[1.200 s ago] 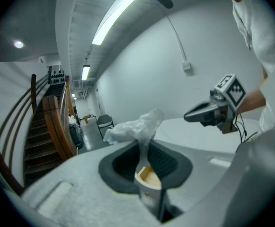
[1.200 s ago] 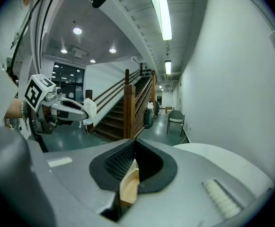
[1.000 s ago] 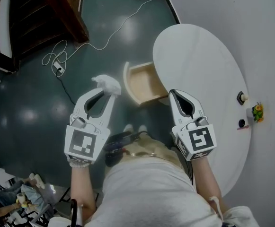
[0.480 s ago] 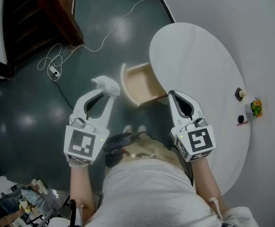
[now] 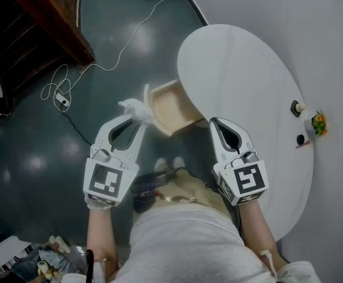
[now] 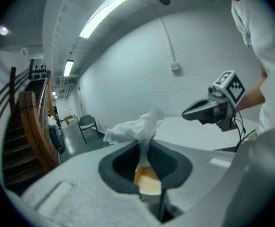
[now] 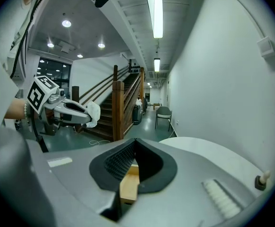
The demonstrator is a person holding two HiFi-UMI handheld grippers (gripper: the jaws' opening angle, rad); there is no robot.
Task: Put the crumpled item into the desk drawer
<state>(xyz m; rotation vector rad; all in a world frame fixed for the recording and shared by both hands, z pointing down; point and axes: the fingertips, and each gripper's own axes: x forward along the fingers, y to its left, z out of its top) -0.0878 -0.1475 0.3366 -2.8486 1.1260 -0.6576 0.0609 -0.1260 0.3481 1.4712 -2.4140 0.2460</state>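
My left gripper (image 5: pixel 137 118) is shut on a crumpled white item (image 5: pixel 135 109), which sticks out past its tips just left of the open wooden drawer (image 5: pixel 166 107). In the left gripper view the crumpled white item (image 6: pixel 136 128) is pinched between the closed jaws of the left gripper (image 6: pixel 142 148). The drawer juts out from under the white oval desk (image 5: pixel 248 93) and looks empty. My right gripper (image 5: pixel 214 124) is shut with nothing in it, held over the desk's near edge beside the drawer. The right gripper view shows the right gripper (image 7: pixel 135 143) closed and the left gripper (image 7: pixel 66 109) with the white item (image 7: pixel 93 114).
A white cable (image 5: pixel 109 58) and a power strip (image 5: pixel 60 101) lie on the dark floor to the left. A wooden staircase (image 5: pixel 41 22) stands at the upper left. Small objects (image 5: pixel 308 122) sit at the desk's right edge. A chair (image 7: pixel 164 115) stands down the corridor.
My left gripper, with the crumpled item, has edged right toward the drawer. The view has shifted, so desk and drawer sit a little more to the left. The right gripper has barely moved.
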